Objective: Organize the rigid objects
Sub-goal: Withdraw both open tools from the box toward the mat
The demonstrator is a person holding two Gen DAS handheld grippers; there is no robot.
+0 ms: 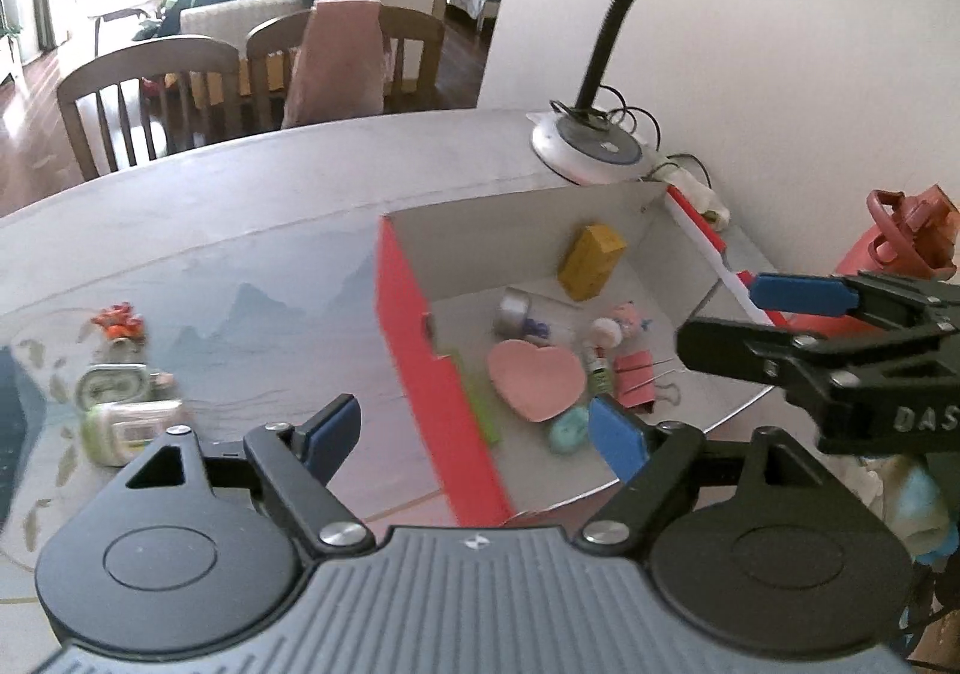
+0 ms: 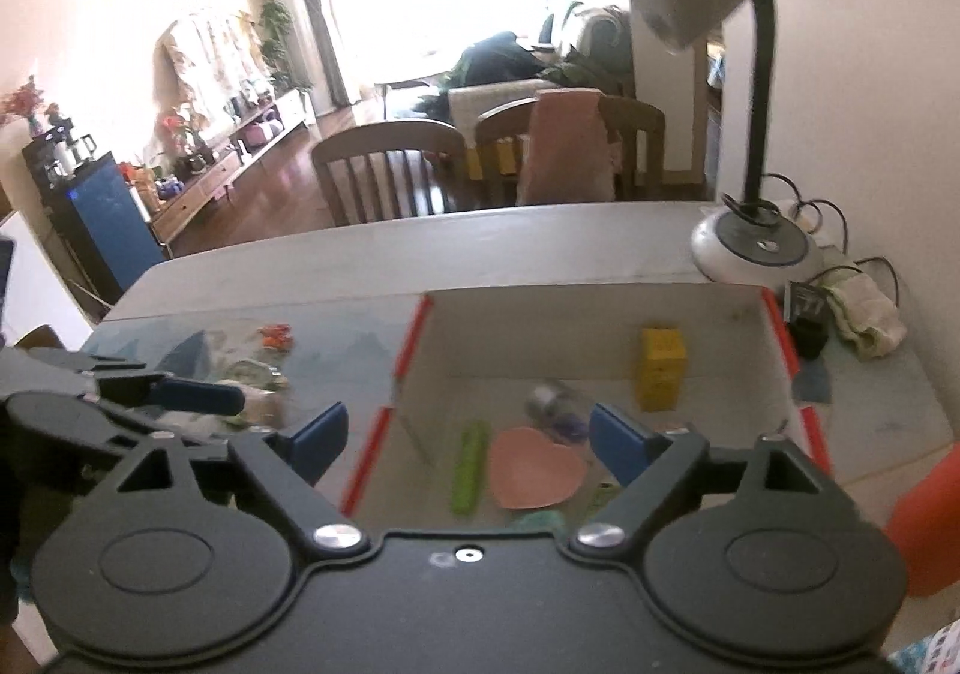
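Observation:
An open box [image 1: 414, 314] with red outer walls and a white inside stands on the table. In it lie a yellow block [image 1: 591, 260], a pink heart [image 1: 534, 380], a green stick [image 1: 486, 410], a metal-capped jar [image 1: 516, 311], a small pig figure [image 1: 627, 317], a pink binder clip [image 1: 636, 380] and a teal piece [image 1: 567, 431]. My left gripper [image 1: 474, 434] hangs open over the box's near left wall, holding nothing. My right gripper [image 2: 467, 437] is open above the heart [image 2: 534, 467] and green stick [image 2: 469, 467], also empty. An orange toy [image 1: 120, 323] and two green-white cases [image 1: 129, 428] lie left of the box.
A white desk lamp [image 1: 591, 146] with cables stands behind the box by the wall. A red bottle [image 1: 900, 236] stands to the box's right. A rolled cloth [image 2: 864, 314] lies near the lamp. Wooden chairs [image 1: 150, 92] line the table's far edge.

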